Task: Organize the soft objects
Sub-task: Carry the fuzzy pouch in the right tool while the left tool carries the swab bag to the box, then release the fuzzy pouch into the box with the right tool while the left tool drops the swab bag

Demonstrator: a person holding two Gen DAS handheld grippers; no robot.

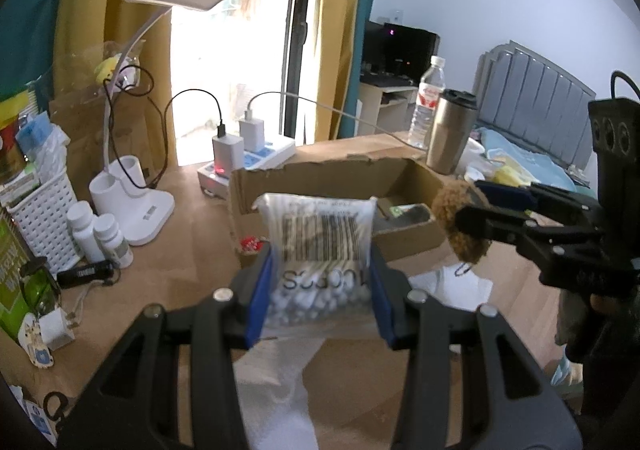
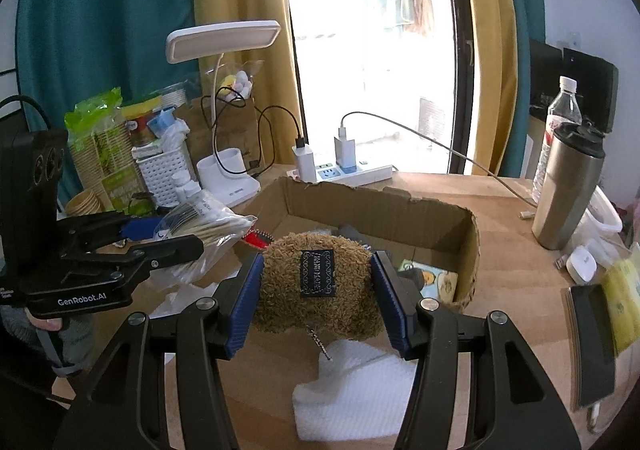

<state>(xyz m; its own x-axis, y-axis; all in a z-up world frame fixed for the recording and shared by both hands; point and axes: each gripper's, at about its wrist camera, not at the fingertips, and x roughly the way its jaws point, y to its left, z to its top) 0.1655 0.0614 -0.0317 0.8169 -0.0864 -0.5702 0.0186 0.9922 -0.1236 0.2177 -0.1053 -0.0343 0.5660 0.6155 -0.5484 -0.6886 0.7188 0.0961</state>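
Note:
My left gripper (image 1: 320, 290) is shut on a clear bag of cotton swabs (image 1: 320, 246) and holds it above the table, in front of an open cardboard box (image 1: 320, 174). The bag also shows in the right wrist view (image 2: 204, 230). My right gripper (image 2: 316, 294) is shut on a brown fuzzy plush (image 2: 316, 286) with a black label, held at the near edge of the cardboard box (image 2: 400, 210). The plush also shows in the left wrist view (image 1: 460, 222). White foam sheets (image 2: 352, 398) lie on the table below both grippers.
A white desk lamp (image 1: 132, 206), a power strip with chargers (image 1: 248, 158), a white basket (image 1: 44, 218) and small bottles (image 1: 100, 234) stand at the left. A steel tumbler (image 2: 568, 186) and a water bottle (image 2: 560, 118) stand at the right. A phone (image 2: 592, 342) lies at the right edge.

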